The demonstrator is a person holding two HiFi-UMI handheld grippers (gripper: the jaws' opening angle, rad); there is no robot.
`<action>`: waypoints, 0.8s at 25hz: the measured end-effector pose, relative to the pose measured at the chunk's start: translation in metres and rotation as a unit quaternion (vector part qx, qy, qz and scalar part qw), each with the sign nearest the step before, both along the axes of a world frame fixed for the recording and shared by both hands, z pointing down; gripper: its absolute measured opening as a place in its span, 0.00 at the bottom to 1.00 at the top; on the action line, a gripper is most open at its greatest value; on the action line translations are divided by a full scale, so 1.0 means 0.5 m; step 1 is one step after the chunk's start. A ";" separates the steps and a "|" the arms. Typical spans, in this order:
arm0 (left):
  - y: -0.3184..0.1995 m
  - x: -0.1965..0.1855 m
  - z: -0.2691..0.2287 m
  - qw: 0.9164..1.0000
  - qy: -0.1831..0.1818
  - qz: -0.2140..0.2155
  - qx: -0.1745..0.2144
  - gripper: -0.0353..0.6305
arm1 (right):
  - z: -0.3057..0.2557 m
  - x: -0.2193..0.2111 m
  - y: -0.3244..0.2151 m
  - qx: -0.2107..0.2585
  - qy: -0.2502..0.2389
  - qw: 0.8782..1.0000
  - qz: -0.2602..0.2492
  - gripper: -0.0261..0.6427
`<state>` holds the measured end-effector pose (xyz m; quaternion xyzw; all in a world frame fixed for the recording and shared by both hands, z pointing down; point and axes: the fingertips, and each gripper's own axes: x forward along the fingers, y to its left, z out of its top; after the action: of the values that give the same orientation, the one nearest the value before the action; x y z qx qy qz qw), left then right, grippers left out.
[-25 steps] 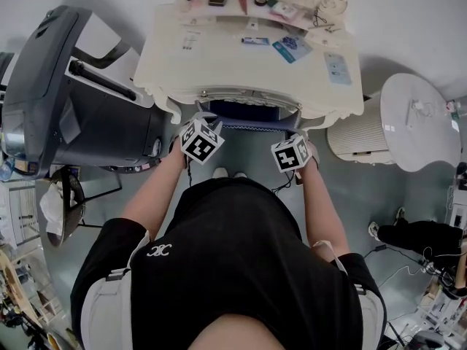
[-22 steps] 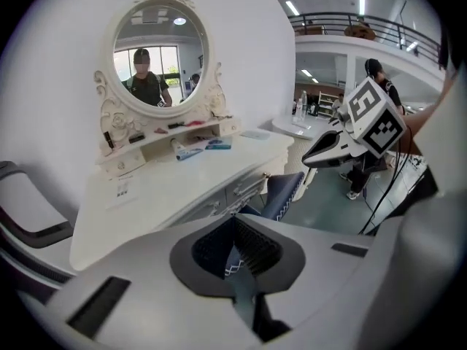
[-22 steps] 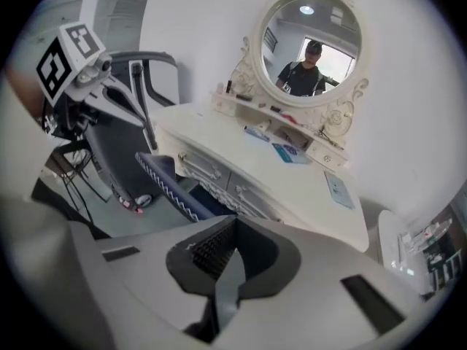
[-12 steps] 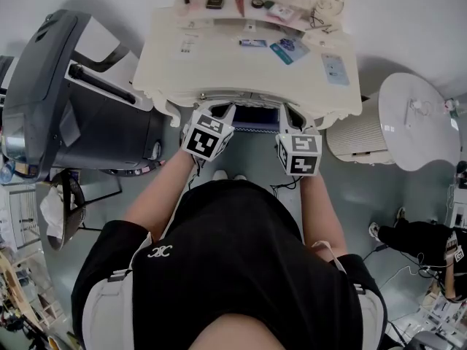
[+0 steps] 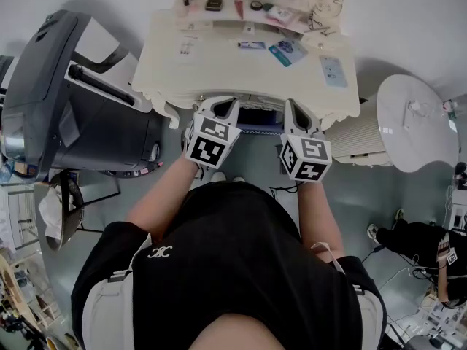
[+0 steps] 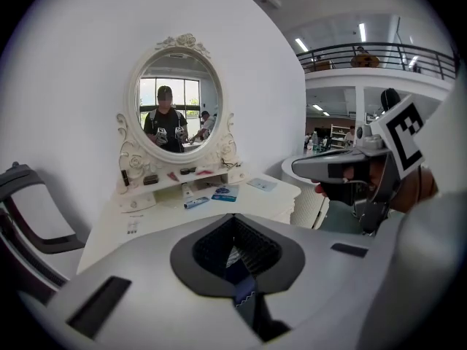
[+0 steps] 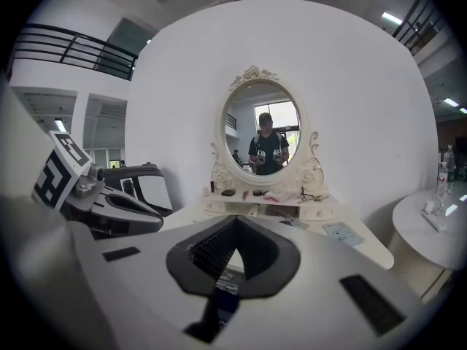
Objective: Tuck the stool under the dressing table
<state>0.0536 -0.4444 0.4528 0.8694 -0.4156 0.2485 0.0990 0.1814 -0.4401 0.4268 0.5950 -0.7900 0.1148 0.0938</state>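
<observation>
Left gripper (image 5: pixel 221 108) and right gripper (image 5: pixel 294 115) are hovering, clenched and empty, at the dressing table (image 5: pixel 219 64) front edge, stool (image 5: pixel 257 117) sitting beneath.

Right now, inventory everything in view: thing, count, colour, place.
dressing table: one, cream, top centre, against the wall
oval mirror: one, cream carved frame, at the table's back
stool: one, dark blue seat, mostly under the table
small items: several, mixed colours, on the mirror shelf
cards: a few, blue and white, on the tabletop
reclining chair: one, dark grey, left of the table
round table: one, white, far right
ribbed cylinder: one, white, beside the round table
left gripper: white, shut, empty, at the table's front edge
right gripper: white, shut, empty, same edge
person: black shirt, bottom centre
</observation>
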 end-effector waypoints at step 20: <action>0.002 -0.037 0.000 0.999 0.026 -0.027 -0.011 0.06 | 0.014 -0.016 0.030 0.001 0.022 1.000 -0.007 0.05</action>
<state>0.0351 -0.4433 0.4528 0.8628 -0.4337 0.2274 0.1257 0.1736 -0.4251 0.4337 0.5920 -0.7918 0.1003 0.1120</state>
